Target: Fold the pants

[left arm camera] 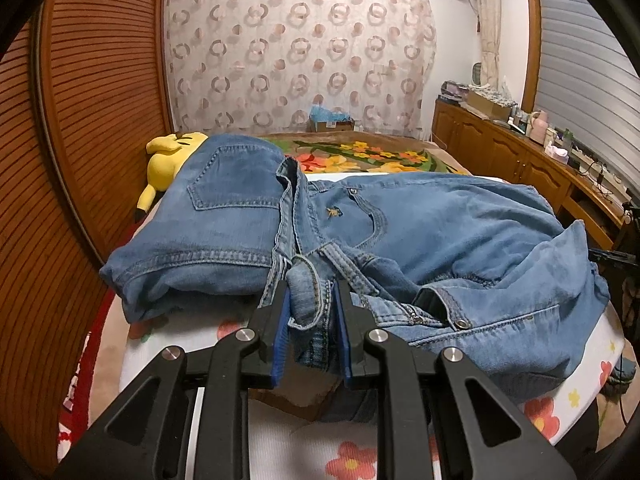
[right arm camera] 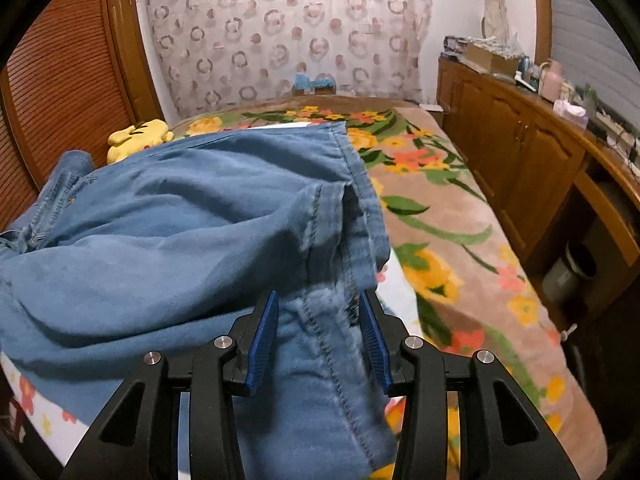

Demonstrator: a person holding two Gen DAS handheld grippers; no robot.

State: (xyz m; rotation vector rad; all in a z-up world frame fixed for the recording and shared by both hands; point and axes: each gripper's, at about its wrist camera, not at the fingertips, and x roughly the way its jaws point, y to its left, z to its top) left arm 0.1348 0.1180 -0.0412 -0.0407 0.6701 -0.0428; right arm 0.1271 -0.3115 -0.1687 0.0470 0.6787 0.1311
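The blue jeans (left arm camera: 400,232) lie across the near end of the bed (right arm camera: 440,208), partly folded: the seat with its back pocket is turned over to the left, and the legs run off to the right, so the long axis goes side to side in front of both tools. The left tool (left arm camera: 310,312) is pinching a bunched piece of waistband with a belt loop, its blue pads pressed on the denim. The right tool (right arm camera: 318,340) stands spread, with a seamed edge of the leg lying loose between its pads, not clamped as far as I can tell. The right tool is the nearer one to the leg end and hem (right arm camera: 344,148), which lies just ahead of it and slightly up the bed. A yellow plush toy (left arm camera: 172,156) sits just beyond the folded seat, by the slatted wooden wall (left arm camera: 80,120); a low wooden cabinet (right arm camera: 520,152) runs along the right, well apart. Nothing blocks carrying the leg leftward over the seat
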